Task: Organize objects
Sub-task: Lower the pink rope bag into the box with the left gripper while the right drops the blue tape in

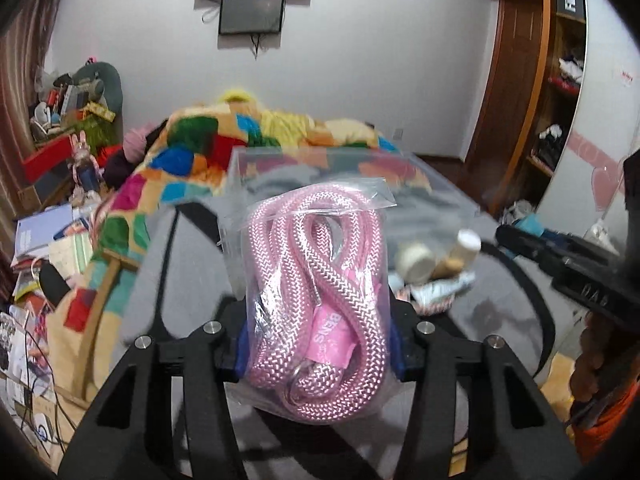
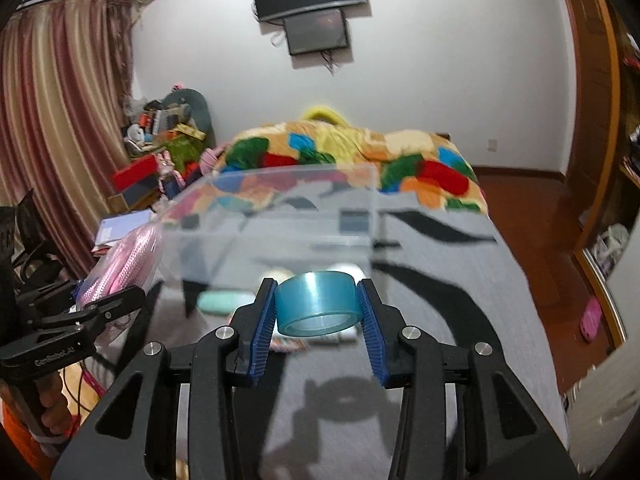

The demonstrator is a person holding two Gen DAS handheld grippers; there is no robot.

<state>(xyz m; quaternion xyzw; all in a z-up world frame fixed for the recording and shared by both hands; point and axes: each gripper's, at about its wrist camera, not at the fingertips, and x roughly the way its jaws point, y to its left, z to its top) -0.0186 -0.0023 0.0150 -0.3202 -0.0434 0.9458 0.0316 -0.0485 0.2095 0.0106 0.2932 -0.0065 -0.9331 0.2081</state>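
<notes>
My left gripper point(image 1: 318, 344) is shut on a clear bag of pink rope point(image 1: 316, 280) and holds it above the grey bed, just in front of a clear plastic box point(image 1: 280, 160). My right gripper point(image 2: 318, 308) is shut on a blue tape roll point(image 2: 316, 304) and holds it in front of the same clear box point(image 2: 280, 216). The bag of pink rope point(image 2: 128, 256) and the left gripper's fingers point(image 2: 116, 304) show at the left of the right wrist view. The right gripper's black finger point(image 1: 560, 256) shows at the right of the left wrist view.
Small items lie on the bed by the box: white rolls and a bottle point(image 1: 436, 260), a mint case point(image 2: 220, 302). A colourful blanket point(image 2: 360, 156) is heaped behind the box. Clutter point(image 1: 52, 240) lies on the floor at left. A wooden wardrobe point(image 1: 532, 92) stands at right.
</notes>
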